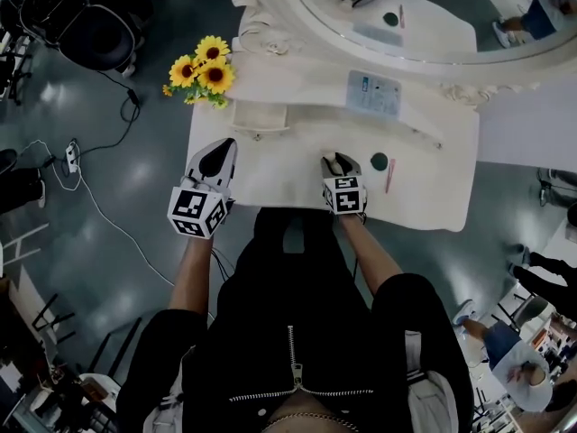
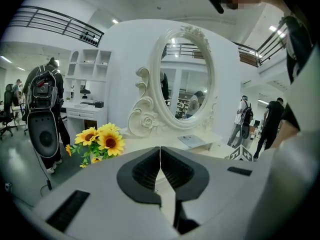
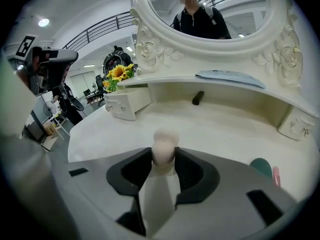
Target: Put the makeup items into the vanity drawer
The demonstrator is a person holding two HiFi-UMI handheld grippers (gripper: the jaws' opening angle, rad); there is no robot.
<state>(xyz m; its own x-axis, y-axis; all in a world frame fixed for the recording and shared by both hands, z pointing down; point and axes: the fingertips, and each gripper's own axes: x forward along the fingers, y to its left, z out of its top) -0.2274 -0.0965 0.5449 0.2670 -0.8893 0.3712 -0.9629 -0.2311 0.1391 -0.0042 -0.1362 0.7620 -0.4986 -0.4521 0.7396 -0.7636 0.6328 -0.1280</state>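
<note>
My right gripper (image 1: 338,164) rests low over the white vanity top (image 1: 288,165), shut on a small pale cream makeup item (image 3: 164,145) whose rounded top sticks up between the pads. A green round compact (image 1: 380,161) and a pink stick (image 1: 389,176) lie just right of it. The small vanity drawer (image 1: 260,115) stands pulled out at the back left, also seen as the drawer (image 3: 127,104) in the right gripper view. My left gripper (image 1: 217,160) hovers at the table's left edge, shut and empty, its jaws meeting tip to tip (image 2: 160,156).
Sunflowers (image 1: 203,70) stand beside the drawer at the left corner. A booklet (image 1: 373,94) lies on the raised shelf under the oval mirror (image 1: 406,25). A small black item (image 3: 198,97) lies under that shelf. A second closed drawer (image 3: 299,126) is at the right.
</note>
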